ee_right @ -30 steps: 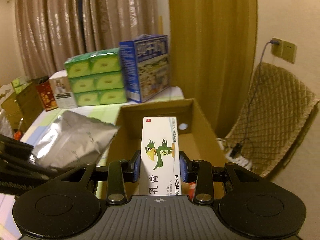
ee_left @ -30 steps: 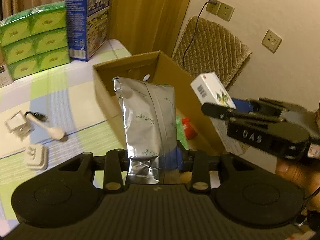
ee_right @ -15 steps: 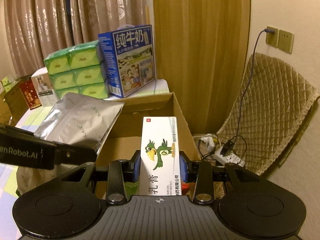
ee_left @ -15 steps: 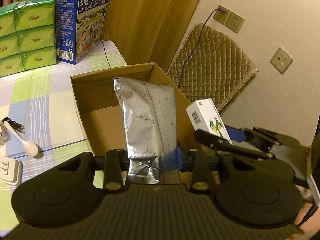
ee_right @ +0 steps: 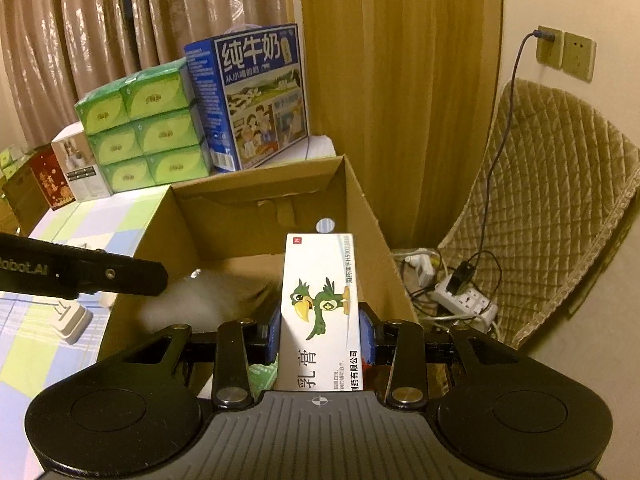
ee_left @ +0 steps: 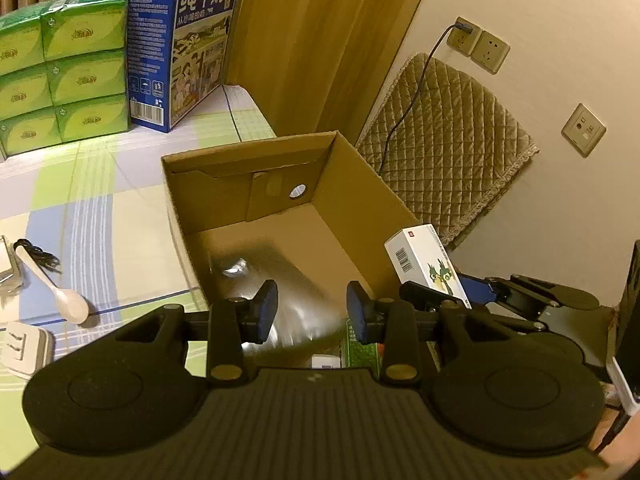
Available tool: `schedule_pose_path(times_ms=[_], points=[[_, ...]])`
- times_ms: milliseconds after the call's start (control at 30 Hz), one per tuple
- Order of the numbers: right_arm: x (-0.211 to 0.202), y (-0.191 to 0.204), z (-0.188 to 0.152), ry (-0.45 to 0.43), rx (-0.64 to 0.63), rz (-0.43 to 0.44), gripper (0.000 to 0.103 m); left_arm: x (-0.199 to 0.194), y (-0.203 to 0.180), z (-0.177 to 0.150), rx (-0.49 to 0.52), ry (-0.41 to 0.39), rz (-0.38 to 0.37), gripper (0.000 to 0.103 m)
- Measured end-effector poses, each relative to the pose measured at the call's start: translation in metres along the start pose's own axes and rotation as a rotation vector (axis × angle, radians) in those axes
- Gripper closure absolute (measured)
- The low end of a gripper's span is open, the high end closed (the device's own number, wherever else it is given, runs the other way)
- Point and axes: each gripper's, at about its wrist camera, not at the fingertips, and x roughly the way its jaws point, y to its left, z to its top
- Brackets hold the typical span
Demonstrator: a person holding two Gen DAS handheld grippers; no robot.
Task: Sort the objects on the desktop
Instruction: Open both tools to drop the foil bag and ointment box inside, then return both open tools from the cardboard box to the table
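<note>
Two grippers hang over the box [ee_left: 248,200]: the left gripper [ee_left: 312,312] gapes empty above a blurred foil pouch [ee_left: 256,264], while the right gripper [ee_right: 320,332] pinches a light, stiff carton [ee_right: 320,304] by its long sides, ahead of its jaws.

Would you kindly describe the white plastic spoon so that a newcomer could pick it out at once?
Start at the open cardboard box on the checked tablecloth. Left of the box, in the left wrist view, the white spoon lies flat with its bowl toward the camera. It is the only long slim thing there, with a black cable by its handle and a squat white plug nearer the camera.
</note>
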Motion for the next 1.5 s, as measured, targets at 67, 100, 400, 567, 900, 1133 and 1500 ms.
schedule_pose_path(times_ms=[67, 100, 400, 567, 900, 1133, 1500], points=[[0.000, 0.002, -0.001, 0.003, 0.001, 0.007, 0.068, -0.004, 0.002, -0.002, -0.006, -0.008, 0.002, 0.071], [0.000, 0.003, 0.000, 0.003, 0.001, 0.010, 0.068, -0.006, 0.003, -0.003, -0.008, -0.012, 0.002, 0.070], [0.002, 0.008, 0.009, -0.028, 0.037, 0.033, 0.063, -0.021, 0.014, -0.007, -0.013, -0.031, 0.016, 0.063], [-0.004, 0.002, 0.014, -0.041, 0.068, 0.032, 0.047, -0.028, 0.022, -0.012, -0.015, -0.042, 0.025, 0.054], [-0.030, 0.012, 0.008, -0.060, 0.067, 0.031, 0.034, -0.055, 0.038, -0.033, -0.024, -0.062, 0.068, 0.035], [-0.050, 0.040, 0.005, -0.085, 0.043, 0.061, 0.017, -0.084, 0.051, -0.049, -0.028, -0.088, 0.114, 0.019], [-0.067, 0.096, -0.006, -0.087, -0.020, 0.114, 0.002, -0.136, 0.081, -0.082, -0.039, -0.128, 0.207, 0.002]])
